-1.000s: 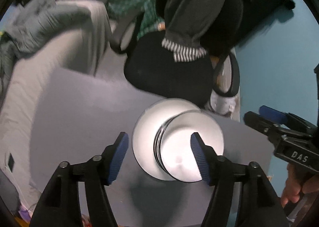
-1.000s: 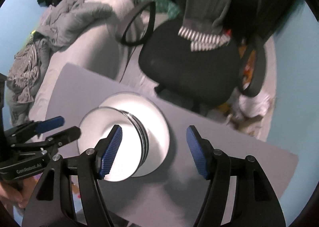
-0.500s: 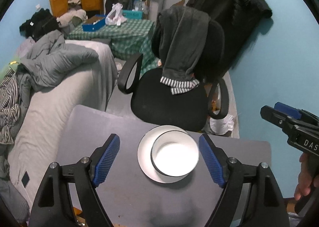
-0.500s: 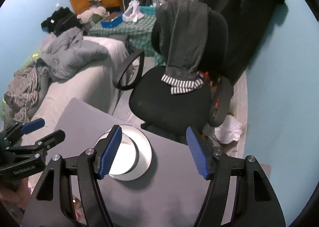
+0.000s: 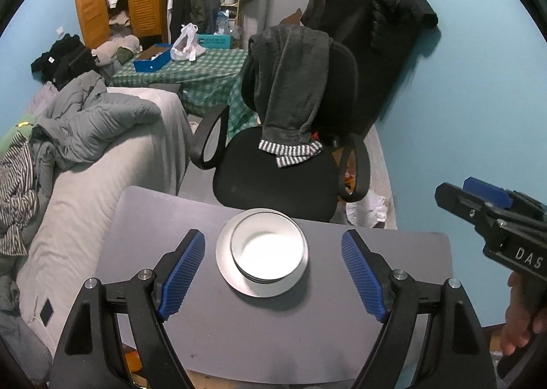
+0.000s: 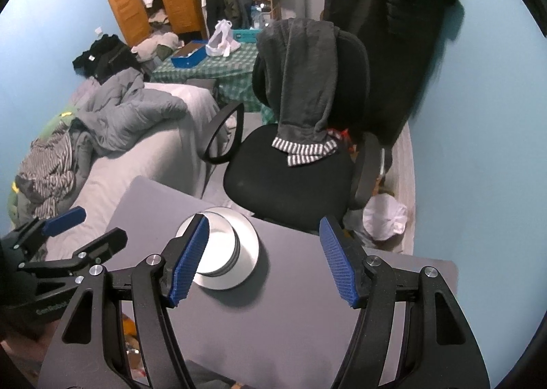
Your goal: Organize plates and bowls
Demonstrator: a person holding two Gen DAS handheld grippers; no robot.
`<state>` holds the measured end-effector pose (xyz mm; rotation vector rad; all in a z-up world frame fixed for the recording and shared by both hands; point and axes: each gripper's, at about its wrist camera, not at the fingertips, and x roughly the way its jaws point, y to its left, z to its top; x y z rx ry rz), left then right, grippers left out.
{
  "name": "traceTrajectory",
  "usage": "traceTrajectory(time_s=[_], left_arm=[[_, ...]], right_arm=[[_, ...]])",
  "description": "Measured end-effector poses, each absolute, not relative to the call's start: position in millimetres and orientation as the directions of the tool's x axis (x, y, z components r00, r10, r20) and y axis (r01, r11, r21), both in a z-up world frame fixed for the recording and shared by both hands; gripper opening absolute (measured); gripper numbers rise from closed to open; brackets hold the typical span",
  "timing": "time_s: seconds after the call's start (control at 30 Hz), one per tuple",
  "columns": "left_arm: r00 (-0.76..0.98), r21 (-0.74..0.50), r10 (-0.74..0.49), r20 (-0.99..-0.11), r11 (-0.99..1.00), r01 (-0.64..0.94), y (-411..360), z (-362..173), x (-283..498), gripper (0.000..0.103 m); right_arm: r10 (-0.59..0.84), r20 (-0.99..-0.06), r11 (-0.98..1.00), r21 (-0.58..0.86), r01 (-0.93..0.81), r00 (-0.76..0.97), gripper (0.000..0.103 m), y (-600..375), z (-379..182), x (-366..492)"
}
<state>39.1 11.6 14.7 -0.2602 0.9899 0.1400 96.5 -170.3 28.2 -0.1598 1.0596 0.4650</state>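
A stack of white bowls with dark rims (image 5: 269, 250) sits on a white plate (image 5: 232, 278) on the grey table (image 5: 273, 331). My left gripper (image 5: 273, 272) is open and empty, held above and short of the stack. In the right wrist view the bowls (image 6: 218, 247) sit on the plate (image 6: 244, 264) left of centre. My right gripper (image 6: 265, 260) is open and empty, to the right of the stack. Its left finger hides part of the bowls. The left gripper (image 6: 85, 228) shows at the left edge there, and the right gripper (image 5: 478, 197) shows at the right edge of the left wrist view.
A black office chair (image 5: 283, 163) draped with a grey garment stands just behind the table. A grey sofa (image 5: 89, 170) with piled clothes runs along the left. A blue wall (image 5: 461, 115) is close on the right. A white bag (image 6: 386, 218) lies on the floor.
Both grippers have pulled back and up from the stack, which looks smaller and farther now. More of the room and table shows. The bowls and plate stay in place.
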Motion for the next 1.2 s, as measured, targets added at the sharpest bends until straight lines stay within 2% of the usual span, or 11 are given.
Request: traceTrajectory(time_s=[1.2], left_arm=[[0.531, -0.166, -0.011, -0.848, 0.955, -0.245, -16, 18, 8, 0.083]], right_arm=[[0.316, -0.863, 0.899, 0.139, -0.415, 0.395, 0.066, -208, 37, 60]])
